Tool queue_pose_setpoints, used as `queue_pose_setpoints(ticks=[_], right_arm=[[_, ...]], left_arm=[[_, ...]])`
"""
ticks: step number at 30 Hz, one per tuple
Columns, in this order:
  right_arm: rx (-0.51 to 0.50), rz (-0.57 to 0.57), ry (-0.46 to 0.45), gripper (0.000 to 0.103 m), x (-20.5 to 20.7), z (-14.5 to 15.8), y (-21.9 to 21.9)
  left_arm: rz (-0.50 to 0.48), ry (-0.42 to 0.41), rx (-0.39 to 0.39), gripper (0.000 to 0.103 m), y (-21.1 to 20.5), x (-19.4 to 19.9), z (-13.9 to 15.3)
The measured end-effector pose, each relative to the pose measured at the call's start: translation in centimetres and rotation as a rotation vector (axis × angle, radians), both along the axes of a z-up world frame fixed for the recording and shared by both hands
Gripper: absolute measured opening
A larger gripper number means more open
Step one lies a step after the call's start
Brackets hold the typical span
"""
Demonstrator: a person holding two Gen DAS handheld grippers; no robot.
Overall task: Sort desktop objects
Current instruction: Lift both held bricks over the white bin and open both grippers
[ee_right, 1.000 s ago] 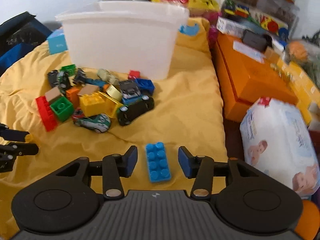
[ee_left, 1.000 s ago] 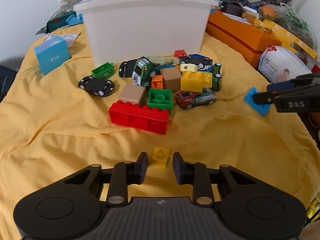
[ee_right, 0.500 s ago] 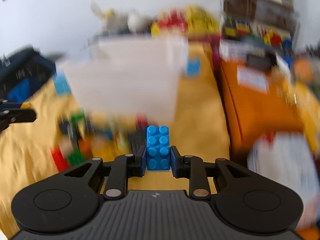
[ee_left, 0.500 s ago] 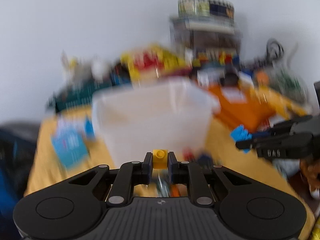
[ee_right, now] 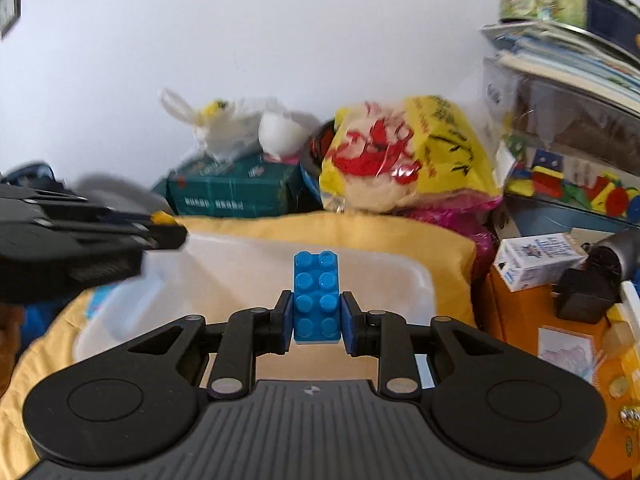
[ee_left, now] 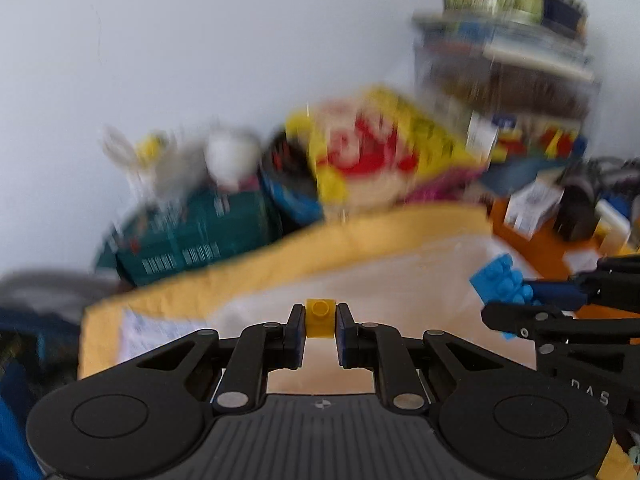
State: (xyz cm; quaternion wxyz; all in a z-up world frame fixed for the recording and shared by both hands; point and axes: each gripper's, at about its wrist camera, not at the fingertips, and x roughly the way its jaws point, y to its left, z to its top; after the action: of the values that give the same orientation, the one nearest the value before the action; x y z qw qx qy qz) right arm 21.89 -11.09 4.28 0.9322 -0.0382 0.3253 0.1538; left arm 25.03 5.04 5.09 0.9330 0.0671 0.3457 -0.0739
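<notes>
Two claws up, one brick apiece. Left claw (ee_left: 319, 326): closed tight on one small yellow brick (ee_left: 319, 318), single stud facing up, pads pressing its two sides. Right claw (ee_right: 315, 317): closed on one blue brick (ee_right: 317, 295), eight studs in two rows, gripped at its lower half, the rest sticking out toward 12 o'clock. Both claws point forward and tilt downward, held over one white bin (ee_right: 408, 276) that sits on the yellow blanket (ee_right: 360, 228). From the left claw, the right one comes in at 3 o'clock, its brick over the bin. Beyond the bin at 12: one yellow bag (ee_right: 412, 156), one green box (ee_right: 236, 192). Left view is smeared.
</notes>
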Motion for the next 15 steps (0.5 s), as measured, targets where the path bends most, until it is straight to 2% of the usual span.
queue_pose_setpoints(ticks=[3,5,6,8,12,15], right_arm=[[-0.022,-0.001,0.056,0.029,0.9,-2.1,0.7],[-0.034,0.010,0.077,0.032,1.2,-2.9,0.8],[-0.046,0.010,0.072,0.035,1.1,-2.9,0.9],[-0.047,0.006,0.048,0.048,0.7,-2.5,0.8],[-0.027,-0.018,-0.007,0.056,-0.8,-0.6,0.0],[0.000,-0.015,-0.040,0.063,-3.1,0.8,-0.9]], left_arm=[[-0.009,0.057,-0.018,0.020,0.2,0.5,-1.9],[-0.009,0.046,0.006,0.033,0.1,0.3,-1.9],[-0.016,0.027,0.012,0.035,0.2,-0.2,-1.5],[-0.032,-0.016,0.002,0.043,0.5,-1.3,-0.5],[-0.028,-0.097,-0.034,0.046,1.8,-3.9,1.9],[-0.020,-0.155,-0.069,0.061,2.8,-7.7,3.1]])
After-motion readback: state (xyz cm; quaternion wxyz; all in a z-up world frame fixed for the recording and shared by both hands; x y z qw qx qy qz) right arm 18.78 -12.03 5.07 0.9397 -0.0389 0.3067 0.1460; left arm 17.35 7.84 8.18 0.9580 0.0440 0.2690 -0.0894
